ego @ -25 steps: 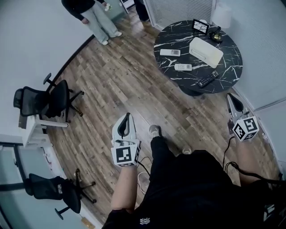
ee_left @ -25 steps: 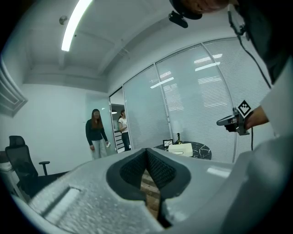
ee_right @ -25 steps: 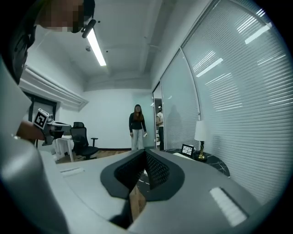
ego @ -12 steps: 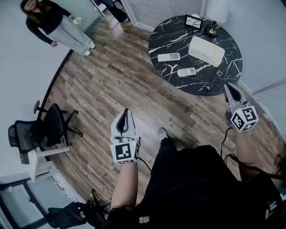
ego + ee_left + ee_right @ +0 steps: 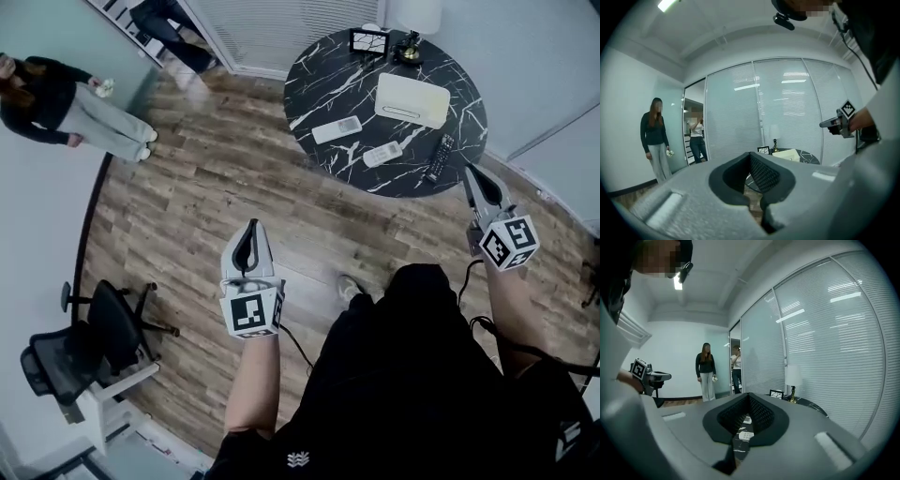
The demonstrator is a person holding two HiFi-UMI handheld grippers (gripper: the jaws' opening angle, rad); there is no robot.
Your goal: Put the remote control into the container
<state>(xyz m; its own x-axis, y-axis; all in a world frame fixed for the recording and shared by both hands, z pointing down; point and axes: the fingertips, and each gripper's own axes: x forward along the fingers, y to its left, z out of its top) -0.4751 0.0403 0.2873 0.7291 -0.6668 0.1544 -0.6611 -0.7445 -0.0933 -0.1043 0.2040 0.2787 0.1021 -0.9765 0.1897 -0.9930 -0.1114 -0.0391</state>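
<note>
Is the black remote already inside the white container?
No, the black remote lies on the table, outside the container.

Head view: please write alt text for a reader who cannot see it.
A person holds the left gripper and right gripper, both shut, before a round dark table bearing a white container, two white remotes and a black remote.

Tabletop (image 5: 309, 66): black, white marble veining. Just ahead of right gripper (image 5: 470, 175) jaws: black remote control (image 5: 439, 157). Farther beyond: cream container (image 5: 412, 99), two white remotes (image 5: 337, 130) (image 5: 382, 154). Floor (image 5: 206, 187): brown wood-grain planks. Gripper cube: black-and-white square markers.
</note>
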